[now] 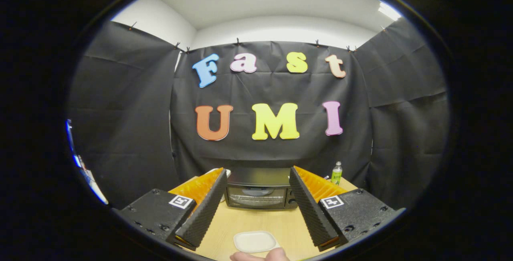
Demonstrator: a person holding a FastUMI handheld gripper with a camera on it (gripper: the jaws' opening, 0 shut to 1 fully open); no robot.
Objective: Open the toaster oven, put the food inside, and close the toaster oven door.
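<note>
Hovering: the gripper (257, 179) hangs above a light wooden table (248, 219), fingers spread wide apart with nothing between them, so fully released
Toaster oven: a small dark toaster oven (258, 191) sits at the far end of the table, right up near the black cloth wall, framed in the gap between the two fingers and beyond their tips
Oven door: shut, glass front facing this way, looks like a rack or tray behind the glass but too dim to say more
Dish: a white, rounded shallow dish (255, 241) lies on the table nearer than the oven, low down between the fingers; can't tell if any food is on it
Hand: a bit of someone's hand (259, 256) just beside the near edge of the dish
Bottle: a green bottle (336, 172) with a white cap stands upright at the back, off to the right of the oven, past the right finger
</note>
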